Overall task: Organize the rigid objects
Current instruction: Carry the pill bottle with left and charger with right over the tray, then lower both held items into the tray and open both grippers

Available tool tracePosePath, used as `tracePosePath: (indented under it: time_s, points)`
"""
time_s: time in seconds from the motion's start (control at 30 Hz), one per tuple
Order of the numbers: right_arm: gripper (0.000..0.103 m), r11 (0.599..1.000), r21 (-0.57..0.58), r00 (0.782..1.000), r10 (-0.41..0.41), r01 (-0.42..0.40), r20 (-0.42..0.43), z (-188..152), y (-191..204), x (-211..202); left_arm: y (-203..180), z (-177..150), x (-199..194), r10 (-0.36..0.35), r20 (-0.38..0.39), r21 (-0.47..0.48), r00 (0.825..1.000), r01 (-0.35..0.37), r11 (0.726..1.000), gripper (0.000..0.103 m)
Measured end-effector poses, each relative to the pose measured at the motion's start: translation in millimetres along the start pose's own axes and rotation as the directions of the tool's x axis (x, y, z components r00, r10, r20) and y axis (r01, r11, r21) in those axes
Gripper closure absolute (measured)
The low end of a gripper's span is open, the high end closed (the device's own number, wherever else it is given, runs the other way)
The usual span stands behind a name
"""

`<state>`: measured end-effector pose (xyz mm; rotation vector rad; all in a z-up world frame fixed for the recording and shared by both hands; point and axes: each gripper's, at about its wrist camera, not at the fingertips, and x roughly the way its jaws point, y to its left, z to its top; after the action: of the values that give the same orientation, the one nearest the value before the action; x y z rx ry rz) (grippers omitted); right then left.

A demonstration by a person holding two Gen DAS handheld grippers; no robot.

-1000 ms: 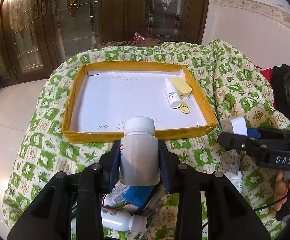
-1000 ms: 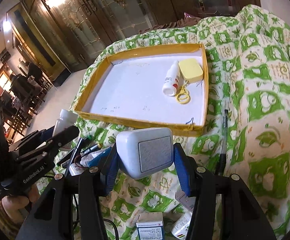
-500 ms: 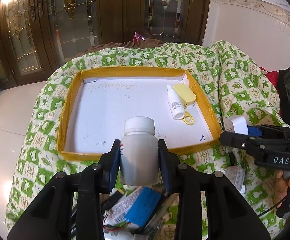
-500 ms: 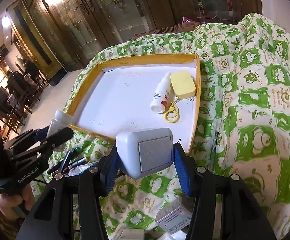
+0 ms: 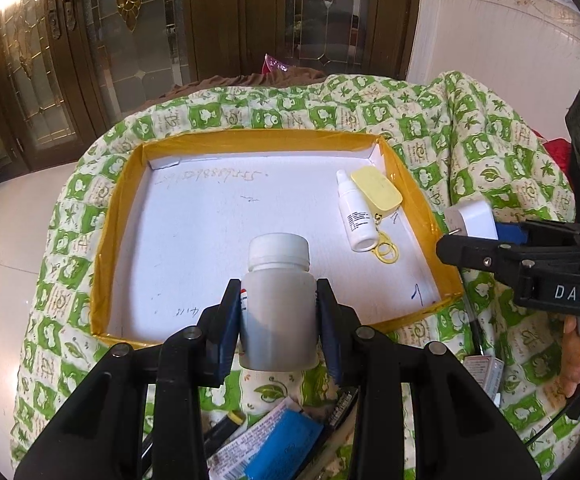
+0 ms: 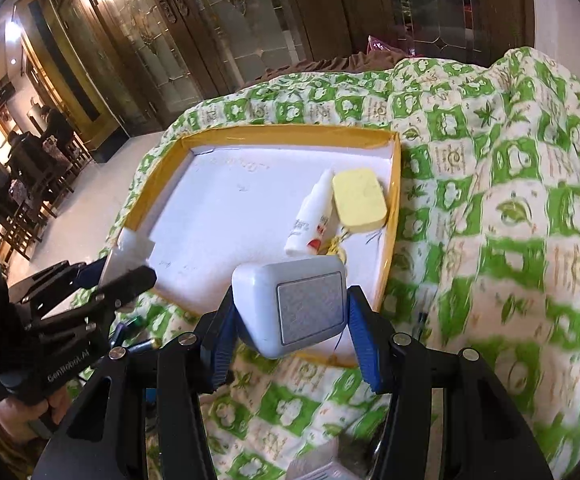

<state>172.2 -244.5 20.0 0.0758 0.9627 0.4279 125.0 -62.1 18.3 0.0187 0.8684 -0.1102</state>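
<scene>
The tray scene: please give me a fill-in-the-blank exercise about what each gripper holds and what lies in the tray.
1. The left gripper is shut on a bottle with a ____ cap.
2. The right gripper holds a grey ____.
3. The tray has a ____ rim.
4. Inside it, a dropper bottle lies beside a yellow ____.

Missing words: white; box; yellow; case

Green patterned quilt (image 5: 486,152) before glazed wooden doors (image 5: 102,40).
</scene>
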Motion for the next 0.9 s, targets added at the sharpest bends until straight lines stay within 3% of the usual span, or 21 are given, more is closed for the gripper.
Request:
tracePosePath:
  time_s: [0.2,0.37,0.6,0.9]
  points:
    - [0.056,0.999,-0.037,0.999,0.003,-0.005,-0.052,12.8,-5.6,19.1,2.8,8.1,15.6,-0.013,-0.02,-0.021,1.0,0.013,1.0,0.07]
    - [0.056,0.999,-0.002,0.994,0.054,-0.054,-0.092,22.4,-17.0,35.5,2.0,12.0,32.1,-0.024,-0.04,-0.032,0.999,0.023,0.999,0.07]
    - [0.056,0.999,0.018,0.992,0.043,-0.041,-0.121,20.3,-28.6,54.4,-11.2,12.3,52.5,-0.042,-0.069,-0.02,0.997,0.041,0.999,0.07]
    - [0.056,0.997,-0.079,0.989,-0.02,0.008,-0.144,8.0,-17.3,65.6,-11.7,-5.7,76.3,-0.029,-0.133,-0.026,0.991,0.026,0.999,0.07]
